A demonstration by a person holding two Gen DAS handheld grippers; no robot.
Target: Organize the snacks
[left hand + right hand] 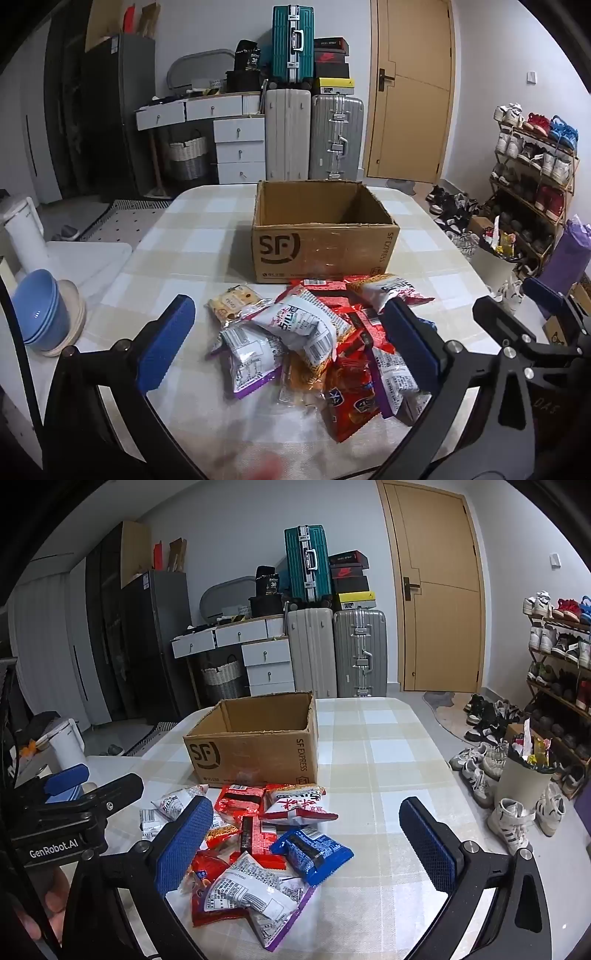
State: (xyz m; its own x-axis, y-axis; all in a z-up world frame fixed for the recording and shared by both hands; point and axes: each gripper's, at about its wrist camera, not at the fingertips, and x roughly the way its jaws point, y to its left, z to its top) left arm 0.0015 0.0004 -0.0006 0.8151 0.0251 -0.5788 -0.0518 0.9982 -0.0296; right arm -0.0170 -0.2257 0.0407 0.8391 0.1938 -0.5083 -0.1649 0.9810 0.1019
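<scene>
Snack packets (314, 339) – loose overlapping heap between and just ahead of the spread, empty fingers of left gripper (291, 343) and right gripper (306, 845), cardboard box (321, 236) beyond – risk: slippery wrappers, one pinch likely dragging neighbours off.

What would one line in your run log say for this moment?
left gripper: open, empty | right gripper: open, empty | snack packets: piled on table | cardboard box: behind pile, looks empty
</scene>
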